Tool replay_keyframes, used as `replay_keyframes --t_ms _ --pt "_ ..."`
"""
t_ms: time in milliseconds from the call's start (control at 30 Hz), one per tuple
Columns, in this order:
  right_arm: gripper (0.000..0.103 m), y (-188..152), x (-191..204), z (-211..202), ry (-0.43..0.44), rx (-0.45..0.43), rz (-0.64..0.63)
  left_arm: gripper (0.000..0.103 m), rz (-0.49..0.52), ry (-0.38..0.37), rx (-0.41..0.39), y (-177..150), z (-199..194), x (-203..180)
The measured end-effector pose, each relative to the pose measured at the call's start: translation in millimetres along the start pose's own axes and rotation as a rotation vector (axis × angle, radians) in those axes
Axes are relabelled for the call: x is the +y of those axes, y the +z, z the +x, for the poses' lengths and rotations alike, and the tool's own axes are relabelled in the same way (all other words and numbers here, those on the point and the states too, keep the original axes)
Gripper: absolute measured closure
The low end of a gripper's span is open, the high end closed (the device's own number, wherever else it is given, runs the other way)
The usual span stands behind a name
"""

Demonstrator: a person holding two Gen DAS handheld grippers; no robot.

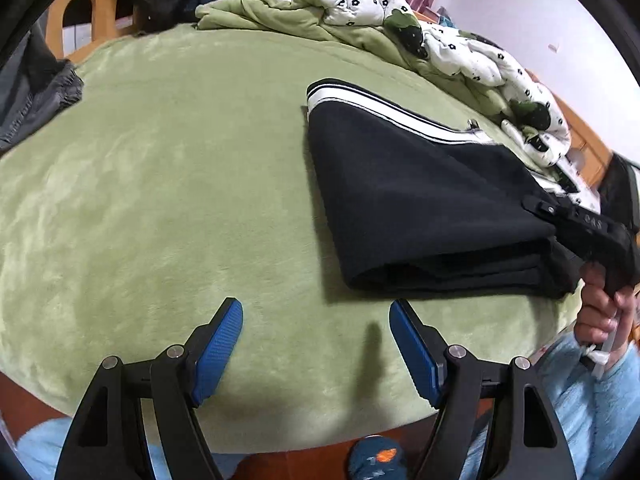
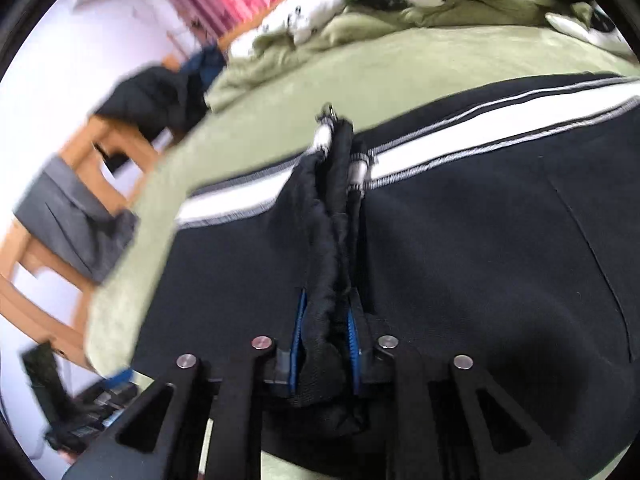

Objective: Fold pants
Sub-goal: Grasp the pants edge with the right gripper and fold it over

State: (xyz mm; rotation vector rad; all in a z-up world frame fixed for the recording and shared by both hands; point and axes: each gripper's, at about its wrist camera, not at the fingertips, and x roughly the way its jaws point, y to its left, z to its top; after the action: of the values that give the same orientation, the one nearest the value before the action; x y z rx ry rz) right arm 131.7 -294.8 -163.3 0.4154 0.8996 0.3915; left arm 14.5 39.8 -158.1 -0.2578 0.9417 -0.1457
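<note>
The pants (image 1: 420, 208) lie folded on the bed (image 1: 180, 200). The right gripper (image 2: 324, 340) has its fingers clenched on a bunched edge of the pants; the left gripper (image 1: 316, 344) hovers released above bare blanket. Step in hand appears to be a further fold; the next move calls for a left-side grasp.

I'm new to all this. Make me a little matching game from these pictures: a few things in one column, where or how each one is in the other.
Things:
1. left gripper
2. right gripper
3. pants
4. quilt

States:
A. bunched up at the far edge of the bed
B. folded, lying on the green blanket
C. open, nothing between its blue pads
D. pinching a ridge of black cloth

Pairs: 1-C, 2-D, 3-B, 4-A
</note>
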Motion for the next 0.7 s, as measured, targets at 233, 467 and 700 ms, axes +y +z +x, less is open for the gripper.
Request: replay_keyframes --t_ms 233,467,700 --pt "0.086 -5.8 -7.9 -32.7 -0.034 -0.093 -0.053 0.029 0.004 -0.063 -0.076 9.9 -17.2 -0.3" --pt "0.075 -15.6 -3.6 -22.7 -0.087 -0.025 -0.093 0.029 -0.039 -0.054 -0.118 40.3 -13.2 -12.8" --pt "0.065 -46.0 7.1 -24.9 -0.097 0.042 -0.138 0.029 0.016 0.107 0.019 24.8 38.6 -28.5"
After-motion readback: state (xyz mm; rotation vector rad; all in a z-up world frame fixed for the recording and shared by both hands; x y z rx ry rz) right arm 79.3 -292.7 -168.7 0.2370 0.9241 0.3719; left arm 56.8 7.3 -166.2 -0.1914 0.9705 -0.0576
